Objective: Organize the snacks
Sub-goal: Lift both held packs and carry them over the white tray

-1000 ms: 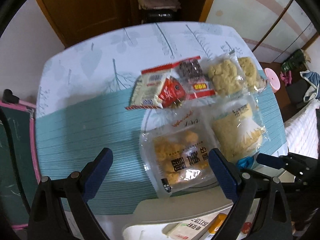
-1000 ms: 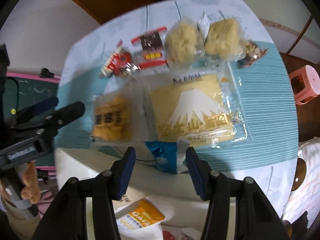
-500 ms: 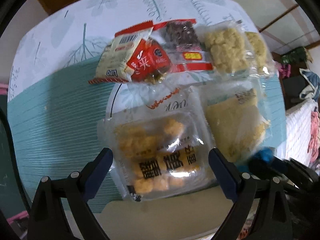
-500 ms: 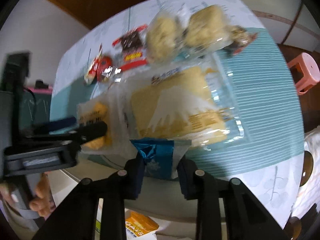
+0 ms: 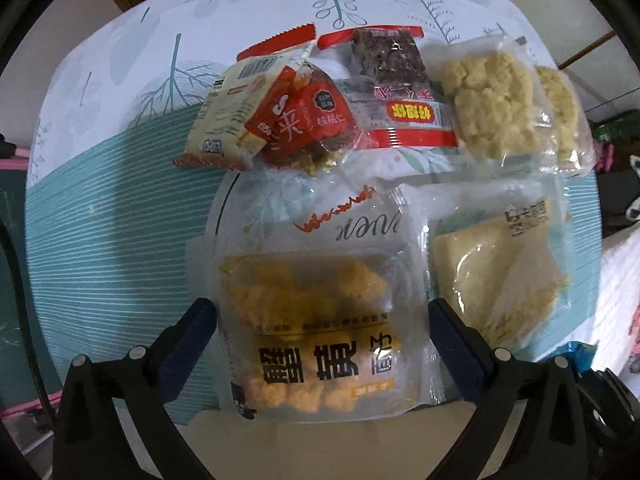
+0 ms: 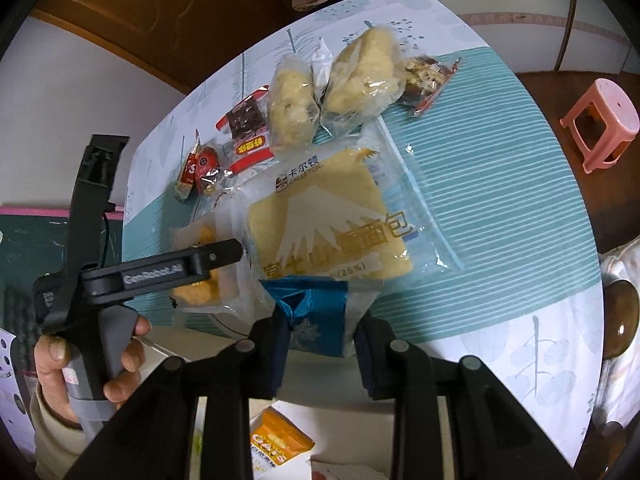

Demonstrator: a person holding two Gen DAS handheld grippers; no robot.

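Observation:
A clear bag of orange pastry pieces (image 5: 320,320) lies at the table's near edge, partly on a white plate (image 5: 224,208). My left gripper (image 5: 322,320) points down over it, jaws opening, one finger on each side of the bag without pressing it. Its finger (image 6: 216,256) also shows in the right wrist view, with a hand on the handle. My right gripper (image 6: 322,344) is shut on the blue end (image 6: 312,304) of the bread bag (image 6: 328,224), which lies to the right of the pastry bag.
Behind the two bags lie a red walnut snack (image 5: 304,124), a dark bar (image 5: 392,64), two pale rice-crisp packs (image 5: 492,108) and a nut packet (image 6: 428,76). An orange oats packet (image 6: 280,440) sits below the table edge. A pink stool (image 6: 600,124) stands at the right.
My left gripper sank closer over the pastry bag, which now fills the gap between its fingers. My right gripper closed on the bread bag's blue end and swung sideways.

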